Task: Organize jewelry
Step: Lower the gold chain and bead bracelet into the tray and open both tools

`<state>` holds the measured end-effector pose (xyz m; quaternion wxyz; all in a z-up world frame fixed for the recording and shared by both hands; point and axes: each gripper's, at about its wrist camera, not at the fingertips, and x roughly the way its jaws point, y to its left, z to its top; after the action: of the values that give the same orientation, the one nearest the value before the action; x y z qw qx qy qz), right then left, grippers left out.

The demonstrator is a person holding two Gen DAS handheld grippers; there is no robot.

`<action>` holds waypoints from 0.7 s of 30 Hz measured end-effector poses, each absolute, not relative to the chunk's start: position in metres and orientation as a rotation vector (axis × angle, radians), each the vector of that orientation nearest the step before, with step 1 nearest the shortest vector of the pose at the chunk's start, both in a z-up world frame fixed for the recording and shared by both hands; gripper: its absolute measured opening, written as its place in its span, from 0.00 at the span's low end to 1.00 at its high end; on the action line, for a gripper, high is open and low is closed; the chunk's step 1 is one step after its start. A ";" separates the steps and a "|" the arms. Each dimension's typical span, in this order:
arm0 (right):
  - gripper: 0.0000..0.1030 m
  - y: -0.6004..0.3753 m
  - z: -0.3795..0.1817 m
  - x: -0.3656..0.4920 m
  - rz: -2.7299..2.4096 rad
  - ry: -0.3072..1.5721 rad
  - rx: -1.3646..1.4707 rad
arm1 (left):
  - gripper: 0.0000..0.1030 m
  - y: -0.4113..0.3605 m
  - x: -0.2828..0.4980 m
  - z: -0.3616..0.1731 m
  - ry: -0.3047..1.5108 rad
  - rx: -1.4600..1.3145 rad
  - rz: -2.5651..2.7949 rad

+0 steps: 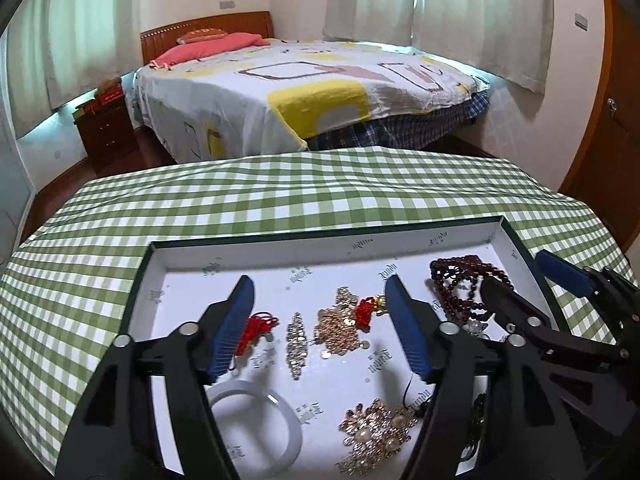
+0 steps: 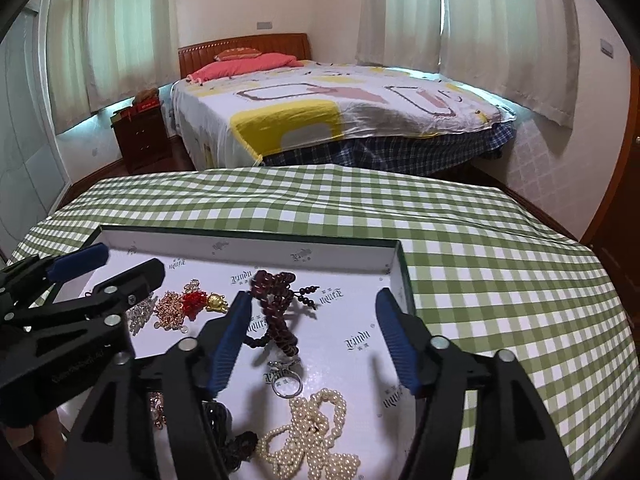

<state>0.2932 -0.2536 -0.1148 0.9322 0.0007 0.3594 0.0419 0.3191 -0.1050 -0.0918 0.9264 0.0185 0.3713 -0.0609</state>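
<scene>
Two grippers hang over one shallow box, and both stand with their jaws apart and nothing between the pads. Behind everything is a bed [image 1: 304, 92] with a white, yellow and grey cover and a pink pillow [image 1: 208, 50]; a dark wooden nightstand [image 1: 106, 132] stands beside it. Nearer is the table with a green-and-white checked tablecloth [image 1: 280, 196]. On this cloth lies the jewelry box [image 1: 516, 240], dark green outside and white with printed letters inside, and all the jewelry lies loose on its floor.

The left gripper [image 1: 320, 330] is over the left half of the box, and the right gripper [image 2: 314, 338] is over the right half, just beside it. Their blue pads touch no piece.

In the left wrist view, a dark red bead strand [image 1: 460, 284] lies near the far right corner. A white bangle [image 1: 256, 424] lies flat at the near left. Right of it is a gold brooch with pearls [image 1: 376, 436]. In the middle are a gold sequin ornament [image 1: 340, 326] with a red knot [image 1: 366, 308], a narrow crystal clip [image 1: 297, 340], and a red cord [image 1: 260, 326] partly behind the left finger.

In the right wrist view, a cream pearl necklace [image 2: 312, 436] is heaped at the near edge. A silver ring [image 2: 286, 385] lies just beyond it.
</scene>
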 end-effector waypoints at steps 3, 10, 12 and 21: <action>0.70 -0.256 -0.110 0.288 0.074 0.721 0.005 | 0.79 -0.098 0.313 -0.088 0.749 0.028 -0.108; 0.77 -0.252 -0.103 0.272 0.069 0.702 0.001 | 0.91 -0.085 0.293 -0.076 0.714 0.038 -0.064; 0.78 -0.250 -0.103 0.270 0.073 0.707 -0.002 | 0.91 -0.082 0.290 -0.077 0.724 0.044 -0.058; 0.78 -0.245 -0.096 0.254 0.072 0.694 -0.006 | 0.91 -0.074 0.277 -0.075 0.728 0.045 -0.046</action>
<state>0.2540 -0.2452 -0.0956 0.9397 -0.0032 0.3401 0.0352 0.2774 -0.0741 -0.0749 0.9340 0.0221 0.3559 -0.0225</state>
